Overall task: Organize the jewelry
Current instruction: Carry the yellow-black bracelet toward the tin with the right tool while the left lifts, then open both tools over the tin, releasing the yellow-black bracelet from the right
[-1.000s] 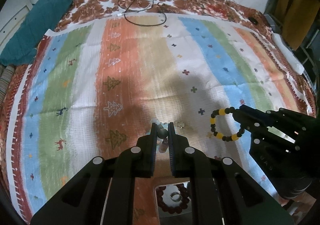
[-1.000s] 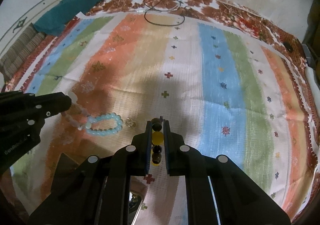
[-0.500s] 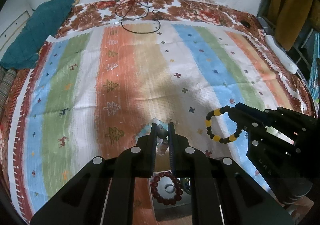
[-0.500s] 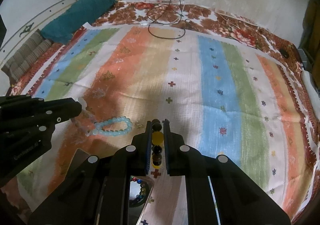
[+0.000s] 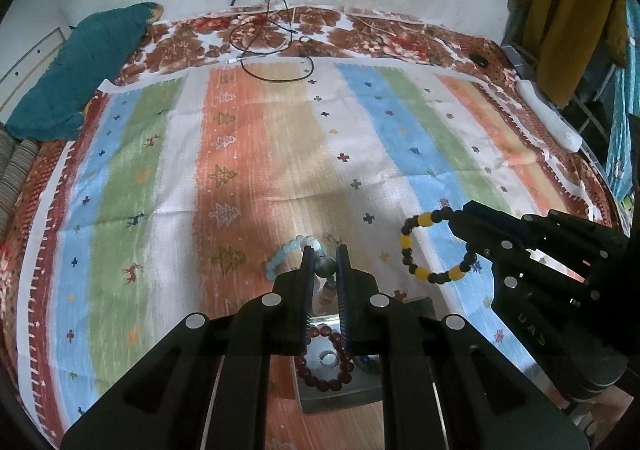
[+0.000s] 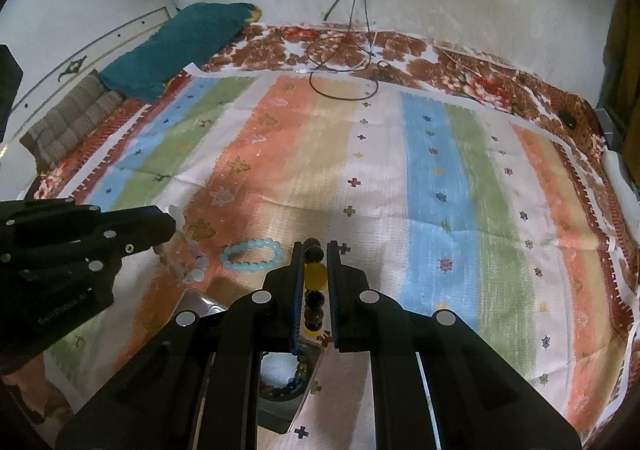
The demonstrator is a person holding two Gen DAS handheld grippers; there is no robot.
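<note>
Both grippers are lifted above the striped cloth [image 5: 280, 154], and each one carries a piece of jewelry. The left gripper [image 5: 325, 264] has its fingers narrow, closed on a dark bead; pale, clear beads hang from it, so it seems to hold a clear bead bracelet [image 6: 188, 264]. The right gripper [image 6: 313, 270] is also narrow, clamped on a black and yellow bracelet [image 5: 430, 246], which hangs as a loop from its tips in the left wrist view.

A light blue bracelet [image 6: 251, 255] lies on the cloth, near the middle, between the two grippers. Below the grippers stands a shiny metal tray [image 5: 340, 394]. In it I see a dark red bracelet [image 5: 326, 360] around a small ring [image 5: 329, 358], and in the right wrist view a bracelet of mixed colours [image 6: 294, 382] in another part of the tray. I cannot tell how many compartments there are.

I judge the step in hand is carrying the two held bracelets to the tray. The next move calls for lowering each gripper over a free place in the tray and opening the fingers only when the beads hang inside the rim. After that the light blue bracelet remains to collect.
</note>
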